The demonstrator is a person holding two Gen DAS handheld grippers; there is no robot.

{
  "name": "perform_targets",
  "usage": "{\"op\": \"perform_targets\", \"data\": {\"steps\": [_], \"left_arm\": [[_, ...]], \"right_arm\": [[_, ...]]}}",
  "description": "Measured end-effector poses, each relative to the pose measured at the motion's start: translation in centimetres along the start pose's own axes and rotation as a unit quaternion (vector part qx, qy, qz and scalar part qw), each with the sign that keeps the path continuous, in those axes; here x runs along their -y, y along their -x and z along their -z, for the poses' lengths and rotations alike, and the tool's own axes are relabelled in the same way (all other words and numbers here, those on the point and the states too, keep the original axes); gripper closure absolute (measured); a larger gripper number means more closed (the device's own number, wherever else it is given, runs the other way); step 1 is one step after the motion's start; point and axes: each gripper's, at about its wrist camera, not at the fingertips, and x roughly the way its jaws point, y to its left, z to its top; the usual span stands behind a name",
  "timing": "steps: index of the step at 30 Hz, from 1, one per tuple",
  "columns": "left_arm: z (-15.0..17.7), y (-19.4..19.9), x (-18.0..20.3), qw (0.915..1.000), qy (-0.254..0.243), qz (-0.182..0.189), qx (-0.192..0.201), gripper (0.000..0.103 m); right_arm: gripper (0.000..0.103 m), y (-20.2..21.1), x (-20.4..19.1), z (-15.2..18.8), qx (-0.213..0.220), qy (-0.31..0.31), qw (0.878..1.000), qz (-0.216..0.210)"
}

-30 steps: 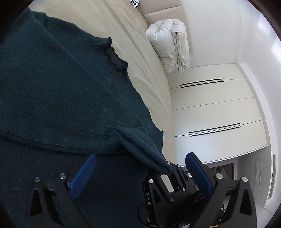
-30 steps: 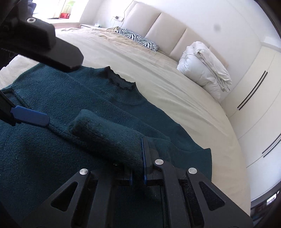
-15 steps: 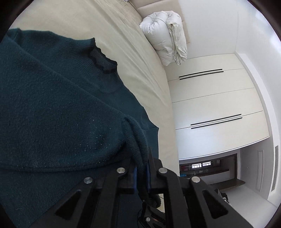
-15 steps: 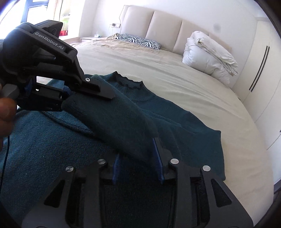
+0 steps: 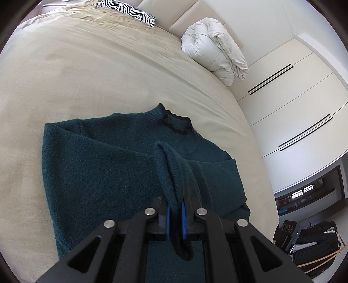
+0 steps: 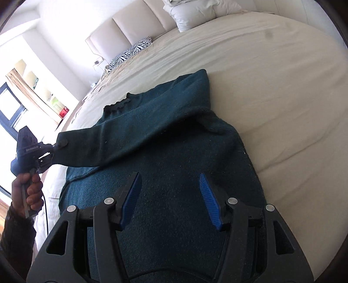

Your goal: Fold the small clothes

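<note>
The sweater (image 5: 104, 165) lies on the bed (image 5: 91, 71); the folded duvet (image 5: 215, 50) sits upper right, by the headboard (image 5: 174, 15).

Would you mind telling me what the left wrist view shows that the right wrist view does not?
Only the left wrist view shows the left tongs shut on the sleeve cuff from close up, plus the wardrobe doors. Only the right wrist view shows the right tongs open and empty over the sweater's body, the hand gripping the left tool, and the window. Both show the teal sweater, beige bed and zebra pillow.
</note>
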Motion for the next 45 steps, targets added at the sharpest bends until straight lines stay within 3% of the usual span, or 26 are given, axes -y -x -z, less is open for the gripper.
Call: {"op": "perform_targets", "data": {"steps": [5,8,11,16,24,29,32,38,42,45], "left_arm": [[-0.1,-2.1,-2.1,0.9996,0.013,-0.023,-0.013,0.095],[0.1,-3.0,-3.0,0.9993,0.017,-0.031,-0.014,0.095],[0.0,-3.2,-3.8,0.9994,0.017,-0.028,-0.008,0.095],[0.3,-3.6,-4.1,0.9992,0.001,-0.038,-0.010,0.094],[0.6,-4.1,-5.9,0.9997,0.022,0.004,-0.004,0.092],[0.5,-4.6,-6.8,0.9990,0.035,0.030,-0.001,0.092],[0.7,-4.5,-7.2,0.9987,0.036,0.036,0.002,0.092],[0.7,-4.6,-7.0,0.9989,0.030,0.034,0.006,0.091],[0.6,-4.7,-6.9,0.9989,0.030,0.035,0.006,0.091],[0.6,-4.5,-7.0,0.9986,0.036,0.038,0.006,0.091]], "right_arm": [[0.049,0.7,1.9,-1.8,0.008,-0.056,0.997,-0.055],[0.049,1.3,2.5,-4.2,0.024,-0.089,0.992,-0.090],[0.048,0.5,3.7,-7.0,0.013,-0.127,0.986,-0.111],[0.047,-3.2,4.6,-11.6,-0.024,-0.161,0.974,-0.154],[0.047,-10.6,5.3,-17.0,-0.061,-0.200,0.961,-0.180],[0.049,-15.0,7.3,-19.0,-0.074,-0.246,0.946,-0.197],[0.049,-16.2,8.0,-19.2,-0.079,-0.263,0.937,-0.215],[0.049,-14.5,6.1,-16.8,-0.133,-0.195,0.946,-0.222],[0.049,-12.3,5.9,-14.3,-0.142,-0.180,0.946,-0.228],[0.049,-11.1,5.6,-12.6,-0.146,-0.158,0.953,-0.215]]}}
